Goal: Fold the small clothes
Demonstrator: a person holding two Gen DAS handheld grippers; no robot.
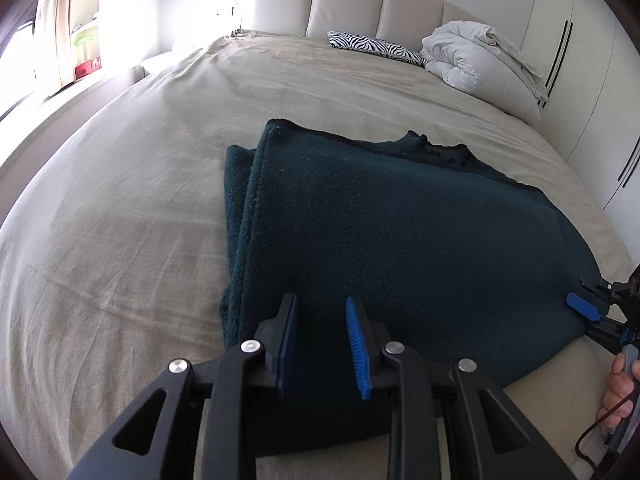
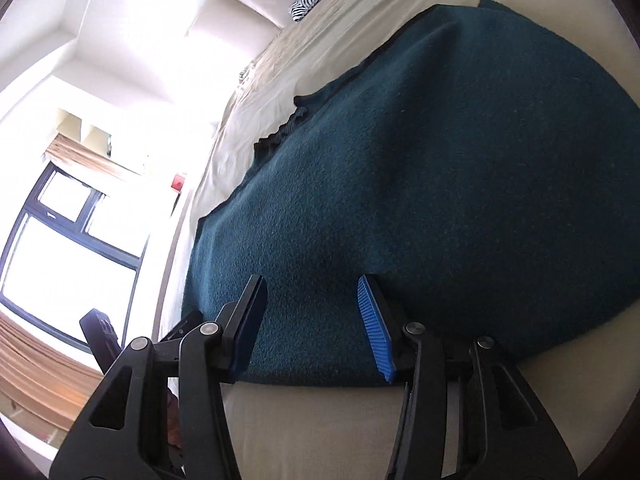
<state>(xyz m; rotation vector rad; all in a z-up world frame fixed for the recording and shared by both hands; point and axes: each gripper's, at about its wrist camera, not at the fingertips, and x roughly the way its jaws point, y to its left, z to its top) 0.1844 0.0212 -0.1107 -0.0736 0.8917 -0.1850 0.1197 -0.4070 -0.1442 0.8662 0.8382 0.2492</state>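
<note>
A dark teal knitted garment (image 1: 400,240) lies folded on the beige bed sheet (image 1: 120,220), with a second layer showing along its left side. My left gripper (image 1: 322,302) hangs over the garment's near edge, jaws apart and nothing pinched between the blue pads. My right gripper (image 1: 580,300) shows at the garment's near right corner, with a hand (image 1: 618,384) behind it. In the right wrist view the right gripper (image 2: 312,280) is open above the garment (image 2: 440,160) near its edge. Its pads are not pressing on the cloth.
A zebra-print pillow (image 1: 376,46) and a bundled white duvet (image 1: 472,60) lie at the head of the bed by the padded headboard (image 1: 348,0). White wardrobe doors (image 1: 580,80) stand to the right. A bright window (image 2: 60,248) is at the far side.
</note>
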